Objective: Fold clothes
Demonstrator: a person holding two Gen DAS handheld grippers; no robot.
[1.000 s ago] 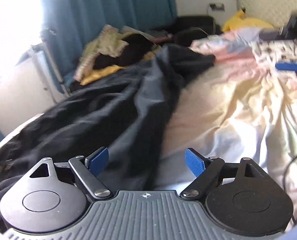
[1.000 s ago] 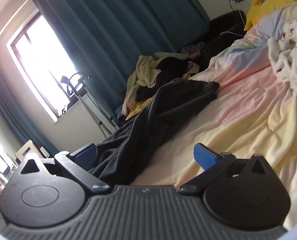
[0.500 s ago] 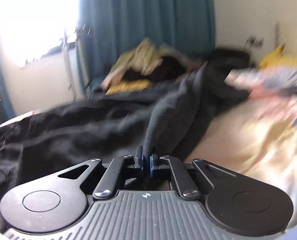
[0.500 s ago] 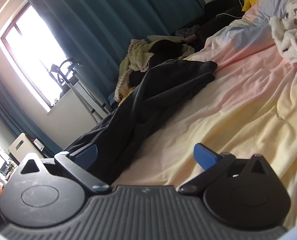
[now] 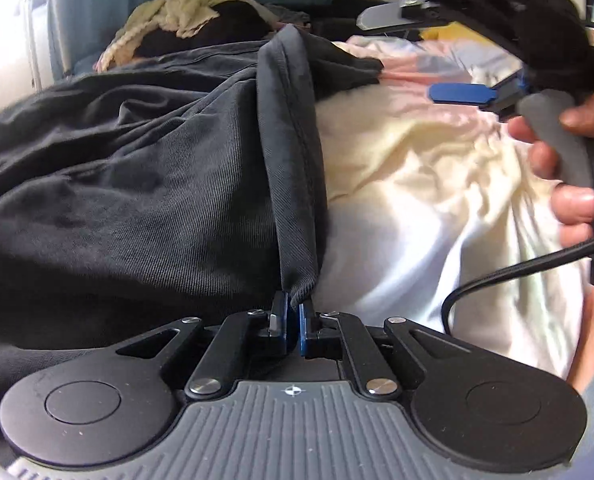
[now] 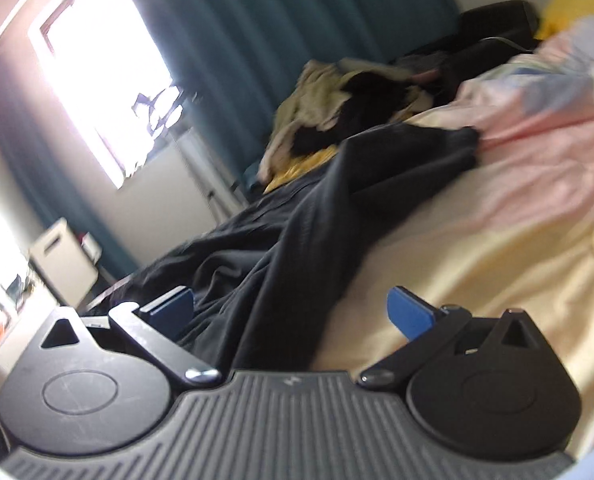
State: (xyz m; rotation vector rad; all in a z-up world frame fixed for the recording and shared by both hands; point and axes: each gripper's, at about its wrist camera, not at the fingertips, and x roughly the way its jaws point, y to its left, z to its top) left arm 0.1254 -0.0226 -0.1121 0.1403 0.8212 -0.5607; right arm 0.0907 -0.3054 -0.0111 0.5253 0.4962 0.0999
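A large black garment [image 5: 137,184] lies spread over the left side of the bed. My left gripper [image 5: 293,322] is shut on its near hem edge, and a taut fold [image 5: 293,160] rises from the jaws toward the far end. The garment also shows in the right wrist view [image 6: 317,248]. My right gripper [image 6: 291,312] is open and empty, low over the garment's right edge. In the left wrist view the right gripper [image 5: 497,94] shows at upper right, held by a hand [image 5: 569,168].
The bed has a pale yellow, pink and white sheet [image 5: 437,200]. A pile of other clothes [image 5: 185,20] lies at the far edge by the teal curtain [image 6: 297,40]. A bright window [image 6: 101,68] is at the left. A black cable [image 5: 517,272] hangs from the right gripper.
My left gripper went from open over the garment to shut on its hem, then pulled it up into a taut fold. My right gripper stayed open and swung closer over the garment's edge.
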